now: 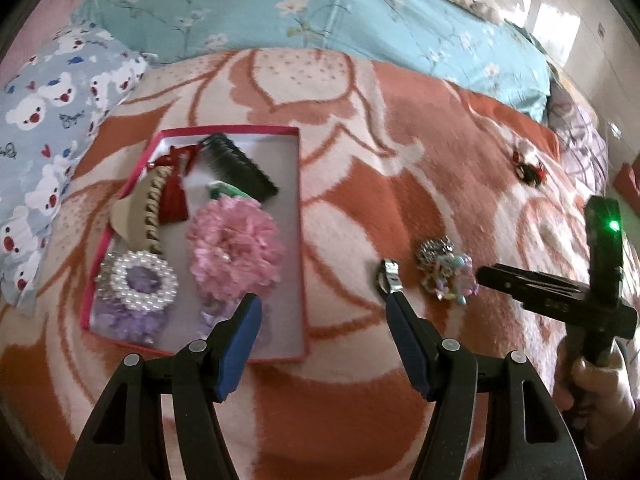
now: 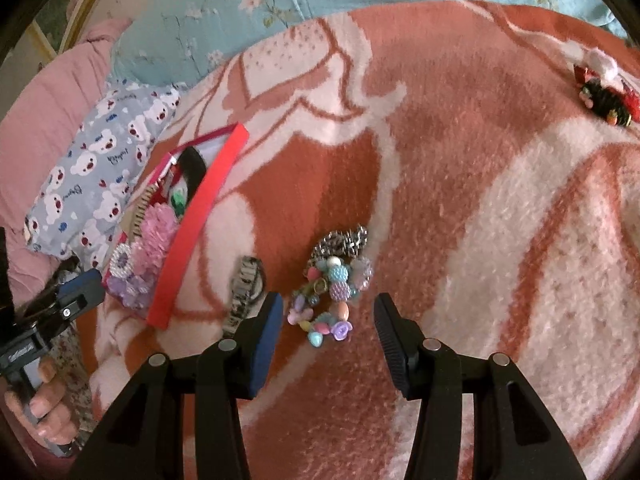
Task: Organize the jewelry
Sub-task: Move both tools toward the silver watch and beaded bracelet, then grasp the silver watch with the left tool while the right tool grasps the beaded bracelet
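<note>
A red-rimmed box (image 1: 228,129) lies on the bed and holds a pink flower (image 1: 234,244), a pearl ring (image 1: 142,276), a black comb (image 1: 240,166) and a red tassel (image 1: 174,196). My left gripper (image 1: 320,304) hovers open and empty beside the box's near right corner. A metal watch (image 1: 386,276) lies just past its right fingertip. My right gripper (image 2: 328,302) is open over the blanket. A pastel bead bracelet with a silver chain (image 2: 336,280) lies on the blanket just ahead of its fingertips, untouched. The watch (image 2: 246,284) sits beside its left finger.
An orange and white blanket (image 2: 460,168) covers the bed. A red and black hair clip (image 2: 608,96) lies far right on it. A bear-print pillow (image 1: 44,128) and a blue floral quilt (image 1: 280,12) border the far side. A hand (image 1: 600,392) holds the right tool.
</note>
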The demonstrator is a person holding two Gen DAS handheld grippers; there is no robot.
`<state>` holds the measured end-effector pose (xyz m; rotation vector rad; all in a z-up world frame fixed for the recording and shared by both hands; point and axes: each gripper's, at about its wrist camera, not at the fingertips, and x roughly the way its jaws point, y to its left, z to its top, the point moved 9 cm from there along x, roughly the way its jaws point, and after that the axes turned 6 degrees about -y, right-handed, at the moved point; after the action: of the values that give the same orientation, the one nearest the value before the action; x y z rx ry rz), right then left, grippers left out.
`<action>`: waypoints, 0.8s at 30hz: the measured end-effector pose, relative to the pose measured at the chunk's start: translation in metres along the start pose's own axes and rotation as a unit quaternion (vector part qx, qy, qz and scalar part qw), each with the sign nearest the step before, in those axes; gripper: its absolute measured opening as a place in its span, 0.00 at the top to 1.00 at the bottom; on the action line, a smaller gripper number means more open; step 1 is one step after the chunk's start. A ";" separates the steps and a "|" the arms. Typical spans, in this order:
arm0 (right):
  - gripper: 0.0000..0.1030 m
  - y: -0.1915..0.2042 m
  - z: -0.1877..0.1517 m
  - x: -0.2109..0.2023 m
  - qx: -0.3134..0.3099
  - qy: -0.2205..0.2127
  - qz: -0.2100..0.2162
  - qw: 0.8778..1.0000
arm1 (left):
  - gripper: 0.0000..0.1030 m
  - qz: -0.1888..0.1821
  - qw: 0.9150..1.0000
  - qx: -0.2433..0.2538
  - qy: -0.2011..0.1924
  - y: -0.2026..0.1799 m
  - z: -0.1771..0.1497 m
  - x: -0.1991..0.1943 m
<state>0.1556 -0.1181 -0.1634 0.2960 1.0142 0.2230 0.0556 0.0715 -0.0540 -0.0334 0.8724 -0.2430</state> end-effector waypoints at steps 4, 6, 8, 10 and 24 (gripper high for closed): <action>0.52 -0.003 -0.007 0.014 -0.003 0.012 -0.005 1.000 | 0.38 -0.005 1.000 0.013 0.015 -0.014 -0.006 0.011; 0.55 -0.004 -0.008 0.019 -0.008 0.012 -0.010 1.000 | 0.38 -0.006 1.000 0.019 0.021 -0.022 -0.007 0.018; 0.62 -0.005 -0.010 0.022 -0.020 0.012 -0.022 0.999 | 0.38 -0.006 0.999 0.024 0.027 -0.027 -0.008 0.024; 0.87 -0.007 -0.011 0.022 -0.036 0.012 -0.042 0.998 | 0.38 -0.008 0.999 0.027 0.033 -0.033 -0.009 0.030; 0.91 -0.034 0.013 -0.045 0.014 -0.053 -0.005 0.998 | 0.38 -0.016 0.995 0.070 0.075 -0.076 -0.011 0.099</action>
<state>0.1457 -0.1661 -0.1325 0.3249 0.9146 0.1812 0.0929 -0.0240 -0.1262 0.1032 1.0038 -0.3388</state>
